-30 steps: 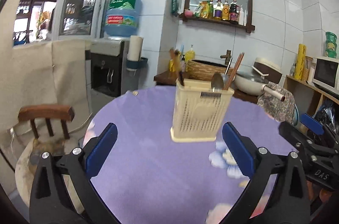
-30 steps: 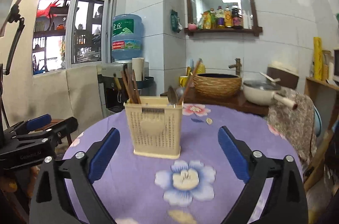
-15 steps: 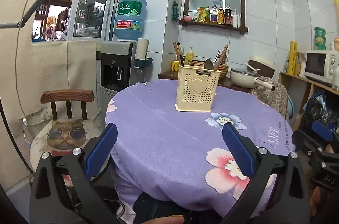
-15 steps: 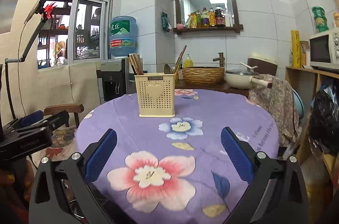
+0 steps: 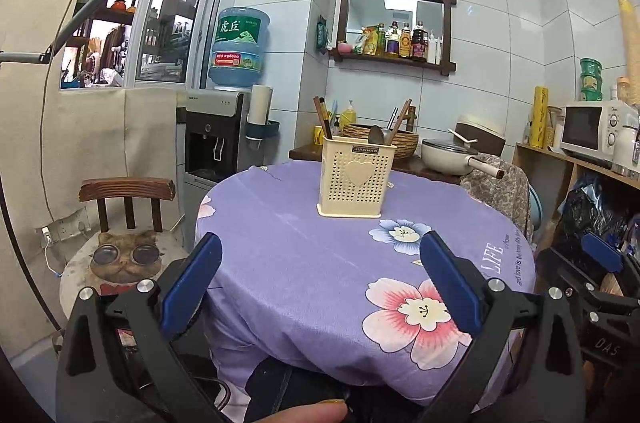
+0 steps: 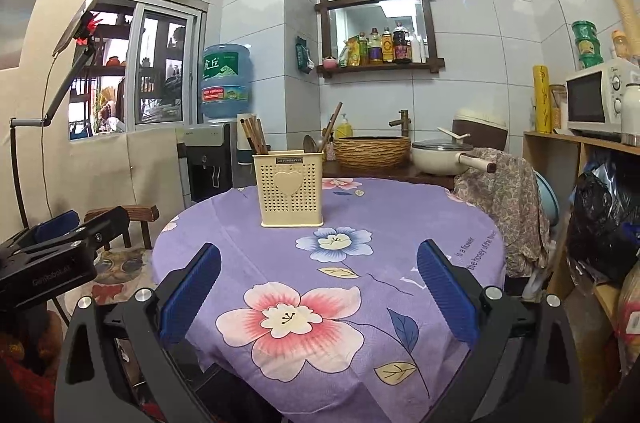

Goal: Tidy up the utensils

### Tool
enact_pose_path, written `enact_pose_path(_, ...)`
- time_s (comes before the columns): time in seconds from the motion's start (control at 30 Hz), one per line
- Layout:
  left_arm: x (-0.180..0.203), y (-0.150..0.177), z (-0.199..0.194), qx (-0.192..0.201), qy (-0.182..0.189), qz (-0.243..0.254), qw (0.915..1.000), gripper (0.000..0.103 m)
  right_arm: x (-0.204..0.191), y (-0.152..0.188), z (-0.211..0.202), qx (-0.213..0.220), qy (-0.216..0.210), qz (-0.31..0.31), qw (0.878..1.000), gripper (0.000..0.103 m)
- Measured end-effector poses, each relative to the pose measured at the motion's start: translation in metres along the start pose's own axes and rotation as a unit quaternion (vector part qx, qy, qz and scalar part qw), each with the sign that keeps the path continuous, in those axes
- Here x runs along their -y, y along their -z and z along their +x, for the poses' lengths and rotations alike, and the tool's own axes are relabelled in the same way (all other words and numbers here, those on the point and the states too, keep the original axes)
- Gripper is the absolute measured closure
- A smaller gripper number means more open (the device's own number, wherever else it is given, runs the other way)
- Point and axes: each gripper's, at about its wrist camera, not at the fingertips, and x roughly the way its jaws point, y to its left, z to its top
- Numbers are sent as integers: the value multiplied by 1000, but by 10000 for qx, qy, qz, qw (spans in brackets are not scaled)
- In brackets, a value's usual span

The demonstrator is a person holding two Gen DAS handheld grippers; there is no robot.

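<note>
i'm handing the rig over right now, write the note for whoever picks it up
Left hand-held gripper: open, empty, held back from the table's near edge.
Right hand-held gripper: open, empty, over the near part of the purple tablecloth.
Utensil holder: upright on the far side of the table, chopsticks in its left part, spoons and more sticks in its right.
Done: no loose utensils visible on the cloth.
Left: apparently nothing; check the sorting inside the holder, which cannot be seen from here.

One cream utensil holder (image 5: 353,180) stands on one round table (image 5: 304,263); one wooden chair (image 5: 127,207); one water jug (image 5: 239,47); one microwave (image 5: 592,127); two grippers, left gripper (image 5: 320,277) and right gripper (image 6: 318,283); two spoons (image 5: 379,134) in the holder.
</note>
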Motion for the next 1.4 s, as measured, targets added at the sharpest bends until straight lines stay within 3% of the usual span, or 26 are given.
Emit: enact_pose_path(1.4,3,0,2,-103,-83,58,9999,6,3,2,0,-86,-118,-44,9999,6)
